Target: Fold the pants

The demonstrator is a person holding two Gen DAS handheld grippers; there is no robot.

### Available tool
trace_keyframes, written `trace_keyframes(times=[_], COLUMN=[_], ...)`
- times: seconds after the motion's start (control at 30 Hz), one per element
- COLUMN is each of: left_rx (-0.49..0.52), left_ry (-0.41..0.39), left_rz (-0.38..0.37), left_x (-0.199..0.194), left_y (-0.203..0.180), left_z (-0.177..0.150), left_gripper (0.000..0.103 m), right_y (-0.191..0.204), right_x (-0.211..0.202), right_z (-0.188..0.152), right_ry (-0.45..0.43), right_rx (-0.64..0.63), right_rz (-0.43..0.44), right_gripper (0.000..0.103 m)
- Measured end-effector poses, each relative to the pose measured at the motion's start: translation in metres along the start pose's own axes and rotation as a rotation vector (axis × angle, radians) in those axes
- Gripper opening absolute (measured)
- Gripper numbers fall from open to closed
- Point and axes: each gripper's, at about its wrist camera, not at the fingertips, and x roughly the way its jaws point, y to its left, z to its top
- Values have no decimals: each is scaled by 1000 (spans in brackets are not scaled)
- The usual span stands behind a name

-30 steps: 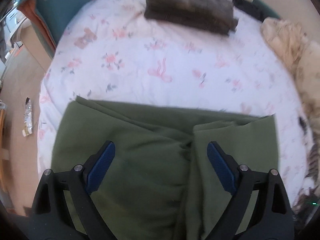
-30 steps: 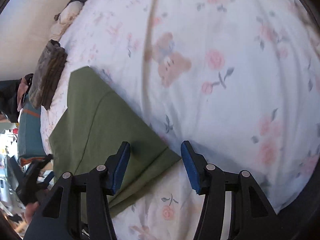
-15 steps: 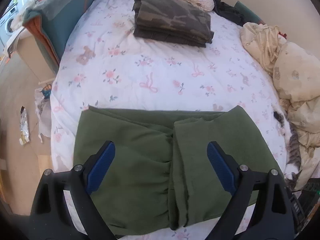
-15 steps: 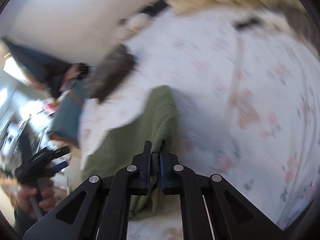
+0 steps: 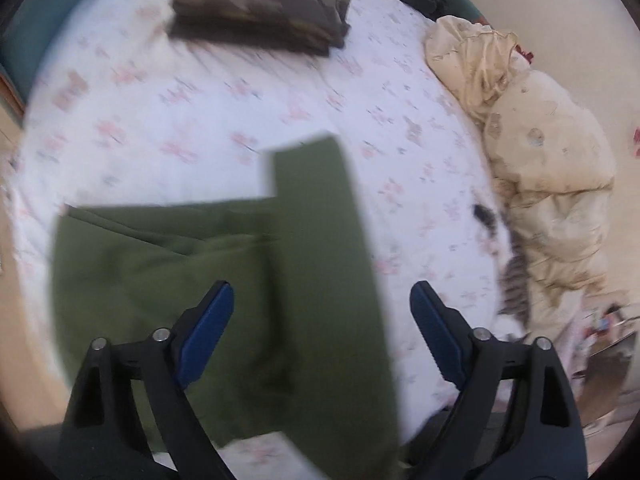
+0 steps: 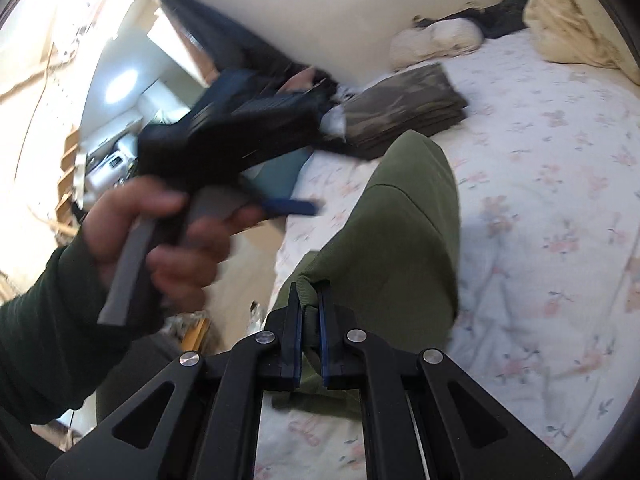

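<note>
Floral bed (image 6: 560, 200) — right gripper (image 6: 309, 312) pinches lifted green pants (image 6: 412, 216).

green pants (image 5: 208, 288): matt woven cloth, soft, no sheen; a lifted strip of them at 12 o'clock in the left wrist view, blurred. bed sheet (image 5: 208, 120): thin white cloth, pink floral print, matt, lightly creased. camouflage pants (image 5: 264, 4) at 11 o'clock: coarser matt cloth, folded in layers. cream duvet (image 5: 552, 168) at 2 o'clock: crumpled fabric with a faint satin sheen. left gripper (image 5: 322, 320): matt black plastic arms, small bright metal pins, ribbed blue pads (image 5: 208, 332), rubbery look. right gripper (image 6: 309, 336): same black plastic, metal pins, blue pads pinching the green cloth. left hand (image 6: 160, 240): bare skin on a grey matt handle, dark knit sleeve.
</note>
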Motion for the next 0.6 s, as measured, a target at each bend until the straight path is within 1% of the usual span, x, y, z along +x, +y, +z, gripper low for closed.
trace_keyframes(times=[0.03,0.07,0.1,0.13,0.17,0.23,0.3,0.37,0.43,0.47,0.5,0.53,0.57,0.6], left_rx=[-3,4,27,49,86,151,224,243,231,224,209,201,192,187], left_ry=[6,0,-8,-11,-7,-13,-33,-50,-57,-63,-68,-68,-69,-71], left_rz=[-19,-21,-3,17,41,67,101,127,135,147,159,164,171,178], left_x=[4,5,4,3,1,-11,-30,-48,-61,-68,-75,-77,-81,-85], left_y=[-2,-4,-7,-9,-11,-11,-9,6,24,36,52,61,73,87], left_z=[0,-1,-2,-2,-1,0,-4,-7,-8,-9,-10,-10,-11,-13], left_gripper=[83,75,66,37,14,9,7,7,6,6,6,6,6,6], right_y=[2,5,7,12,15,21,26,36,47,50,54,57,59,58], right_x=[2,4,5,6,7,7,10,14,22,25,26,25,22,18], right_z=[-1,-2,-3,-4,-5,-8,-7,-7,-10,-10,-10,-9,-8,-7], right_ry=[7,18,24,29,34,36,42,50,84,91,104,109,103,82], right_rx=[-7,-16,-26,-41,-55,-63,-64,-74,-78,-80,-82,-83,-86,-93], right_rz=[2,13,18,21,30,46,88,121,170,176,189,203,209,200], right_gripper=[6,6,6,7,7,7,7,9,15,20,41,63,66,66])
